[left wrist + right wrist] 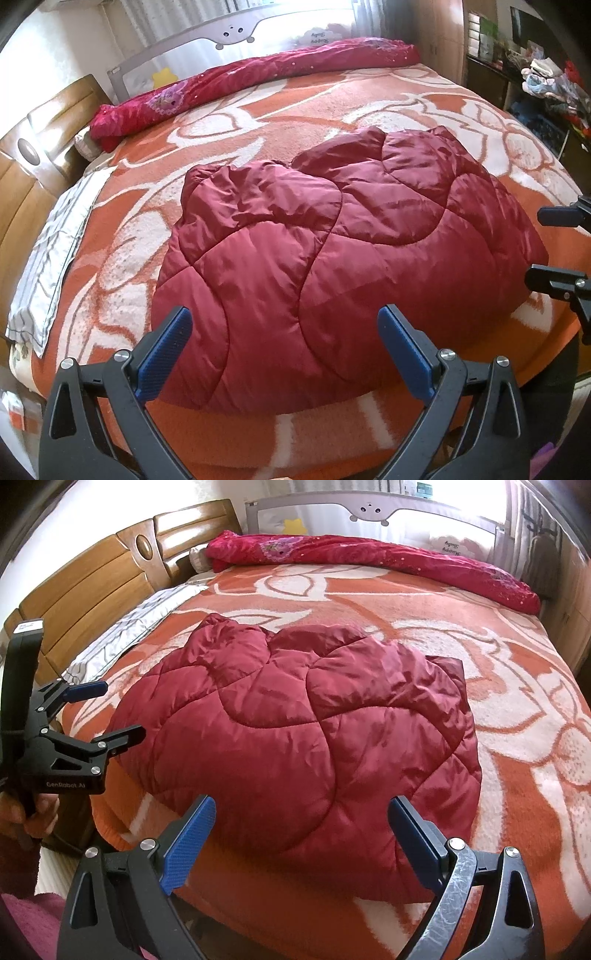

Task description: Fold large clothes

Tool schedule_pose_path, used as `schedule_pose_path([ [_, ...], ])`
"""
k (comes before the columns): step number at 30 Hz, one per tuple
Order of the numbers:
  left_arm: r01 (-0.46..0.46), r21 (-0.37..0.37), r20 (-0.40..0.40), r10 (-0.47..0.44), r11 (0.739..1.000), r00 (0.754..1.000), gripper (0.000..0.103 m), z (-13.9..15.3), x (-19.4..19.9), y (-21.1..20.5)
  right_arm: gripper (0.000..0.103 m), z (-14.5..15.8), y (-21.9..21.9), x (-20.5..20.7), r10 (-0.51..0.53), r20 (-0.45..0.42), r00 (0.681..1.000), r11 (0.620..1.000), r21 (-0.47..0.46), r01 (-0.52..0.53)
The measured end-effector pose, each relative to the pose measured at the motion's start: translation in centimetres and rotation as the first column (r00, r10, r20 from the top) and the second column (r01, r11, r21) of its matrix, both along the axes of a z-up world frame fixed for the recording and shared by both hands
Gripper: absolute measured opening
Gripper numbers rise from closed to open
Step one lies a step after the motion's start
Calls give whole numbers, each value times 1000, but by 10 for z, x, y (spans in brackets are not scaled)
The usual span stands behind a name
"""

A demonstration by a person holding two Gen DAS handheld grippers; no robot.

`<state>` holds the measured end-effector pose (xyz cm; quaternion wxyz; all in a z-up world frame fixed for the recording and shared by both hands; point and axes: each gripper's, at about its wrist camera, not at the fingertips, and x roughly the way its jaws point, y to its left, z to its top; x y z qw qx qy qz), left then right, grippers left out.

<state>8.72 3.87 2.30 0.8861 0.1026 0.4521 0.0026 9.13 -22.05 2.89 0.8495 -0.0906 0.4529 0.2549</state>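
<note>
Quilted dark-red coat (pixel 332 251) lies folded into a puffy bundle on the bed's orange-and-white blanket (pixel 258 110), near the near edge. In the left wrist view its long axis runs from about 8 o'clock to 2 o'clock, with the crumpled, lumpy end toward 12 o'clock. The left claw (pixel 284 354) hovers at 6 o'clock just above the coat's near edge, blue pads spread wide, gripping nothing. The right claw (pixel 301 840) is likewise wide apart and empty at 6 o'clock in its own view. A rolled red floral quilt (pixel 369 561) lies along the far side beside the bed rail (pixel 369 513).
</note>
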Motion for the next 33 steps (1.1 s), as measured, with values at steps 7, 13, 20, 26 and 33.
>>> schedule_pose_path([
  [7,1,-2,-5,-1,1000,1000,101,-1,4,-1,95,1,1,4,0,-1,1000,1000,-1,0],
  [13,1,-3,-4,-1,1000,1000,101,-1,5,-2,95,3,2,7,0,0,1000,1000,0,0],
  [20,5,-4,-4,-5,1000,1000,101,0,8,-2,95,6,2,12,-7,1,1000,1000,-3,7],
  [26,4,-7,-5,-4,1000,1000,101,0,9,-2,95,7,1,13,-9,3,1000,1000,-2,9],
  [33,6,-6,-3,-6,1000,1000,101,1,10,-2,95,4,-1,10,-13,0,1000,1000,-1,13],
])
